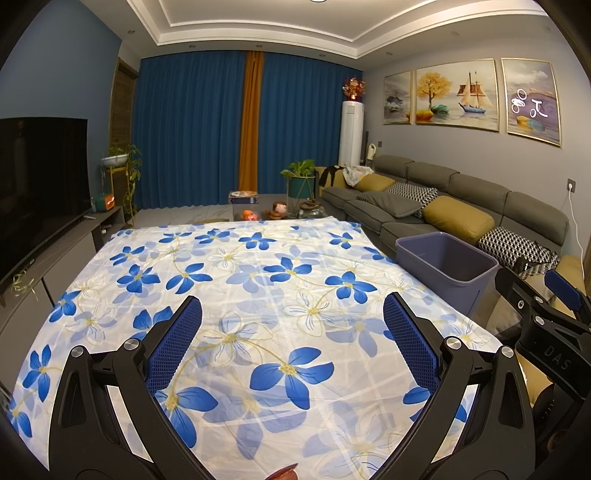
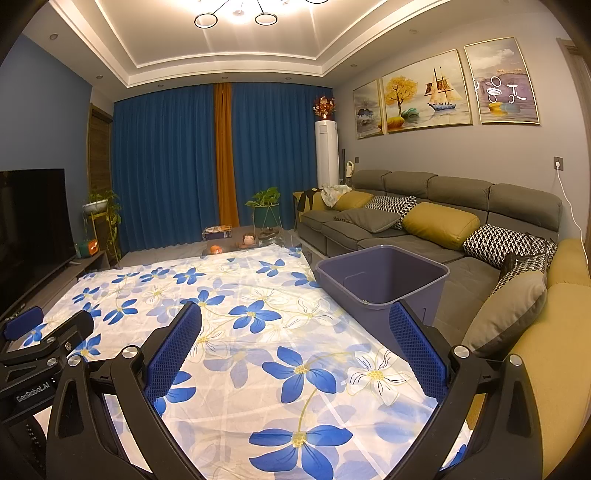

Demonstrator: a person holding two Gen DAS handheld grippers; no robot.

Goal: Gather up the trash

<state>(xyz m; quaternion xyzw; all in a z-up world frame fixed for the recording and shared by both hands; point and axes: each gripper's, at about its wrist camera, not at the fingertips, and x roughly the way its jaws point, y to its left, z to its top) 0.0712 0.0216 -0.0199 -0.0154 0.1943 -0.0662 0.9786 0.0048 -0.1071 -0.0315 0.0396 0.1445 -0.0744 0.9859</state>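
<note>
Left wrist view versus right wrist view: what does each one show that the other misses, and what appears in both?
Only the left wrist view shows a reddish-brown object at its bottom edge, too cropped to identify. Only the right wrist view shows the ring-shaped ceiling lamp and small pale bits on the floor of the purple plastic bin. Both show the blue-flowered white cloth, the bin, the grey sofa, and both open, empty tongs: left, right.
</note>
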